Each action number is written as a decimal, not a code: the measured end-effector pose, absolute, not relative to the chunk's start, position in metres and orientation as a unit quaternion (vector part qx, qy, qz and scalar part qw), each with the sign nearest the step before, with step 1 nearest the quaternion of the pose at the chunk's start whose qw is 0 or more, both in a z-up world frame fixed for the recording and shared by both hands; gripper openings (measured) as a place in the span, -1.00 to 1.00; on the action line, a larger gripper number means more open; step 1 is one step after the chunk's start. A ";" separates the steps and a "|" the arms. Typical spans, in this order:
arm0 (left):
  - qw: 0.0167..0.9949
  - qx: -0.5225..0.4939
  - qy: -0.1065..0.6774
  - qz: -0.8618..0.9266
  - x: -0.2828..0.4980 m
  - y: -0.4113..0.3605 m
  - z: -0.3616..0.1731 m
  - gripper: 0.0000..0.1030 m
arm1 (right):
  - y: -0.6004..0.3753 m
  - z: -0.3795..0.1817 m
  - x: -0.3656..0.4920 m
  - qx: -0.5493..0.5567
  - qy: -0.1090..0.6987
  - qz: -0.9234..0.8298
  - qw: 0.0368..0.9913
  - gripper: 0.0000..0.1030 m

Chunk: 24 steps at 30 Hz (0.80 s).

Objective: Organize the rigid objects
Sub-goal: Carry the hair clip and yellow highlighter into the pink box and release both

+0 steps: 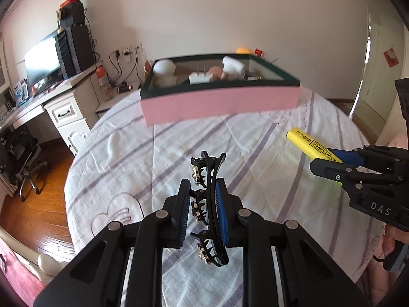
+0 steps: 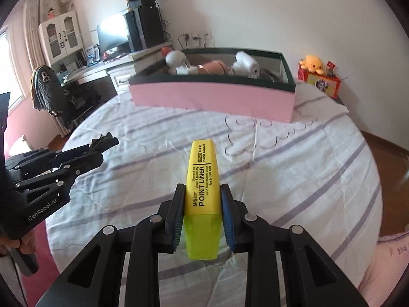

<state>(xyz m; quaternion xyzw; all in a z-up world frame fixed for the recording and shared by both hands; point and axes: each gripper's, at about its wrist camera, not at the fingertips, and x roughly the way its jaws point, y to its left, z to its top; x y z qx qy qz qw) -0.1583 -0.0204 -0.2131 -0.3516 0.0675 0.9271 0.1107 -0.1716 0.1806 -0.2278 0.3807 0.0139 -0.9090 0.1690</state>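
My left gripper is shut on a black hair clip with jewelled teeth, held above the striped bed sheet. My right gripper is shut on a yellow highlighter marked POINT LINER, its green cap toward the camera. The highlighter also shows in the left wrist view, and the left gripper with the clip shows in the right wrist view. A pink box with a dark green rim stands farther back on the bed and holds several white and pink items.
The bed fills the foreground. A white desk with a monitor and an office chair stand to the left over wood floor. A yellow plush toy on a red box sits at the right. A door is at the far right.
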 end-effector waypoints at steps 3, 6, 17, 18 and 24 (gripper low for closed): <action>0.118 -0.344 0.066 0.929 -0.158 -0.019 -0.202 -0.63 | 0.182 -0.219 -0.171 0.374 0.011 -0.911 0.176 -0.48; 0.121 -0.334 0.073 0.932 -0.161 -0.014 -0.191 -0.63 | 0.186 -0.211 -0.172 0.367 0.011 -0.914 0.175 -0.48; 0.127 -0.292 0.114 0.941 -0.219 0.012 -0.140 -0.63 | 0.197 -0.157 -0.212 0.333 0.043 -0.924 0.184 -0.48; 0.127 -0.290 0.118 0.941 -0.230 0.014 -0.136 -0.63 | 0.197 -0.152 -0.218 0.332 0.049 -0.924 0.184 -0.48; 0.155 -0.309 0.114 0.932 -0.303 0.023 -0.123 -0.63 | 0.200 -0.129 -0.273 0.332 0.072 -0.924 0.176 -0.48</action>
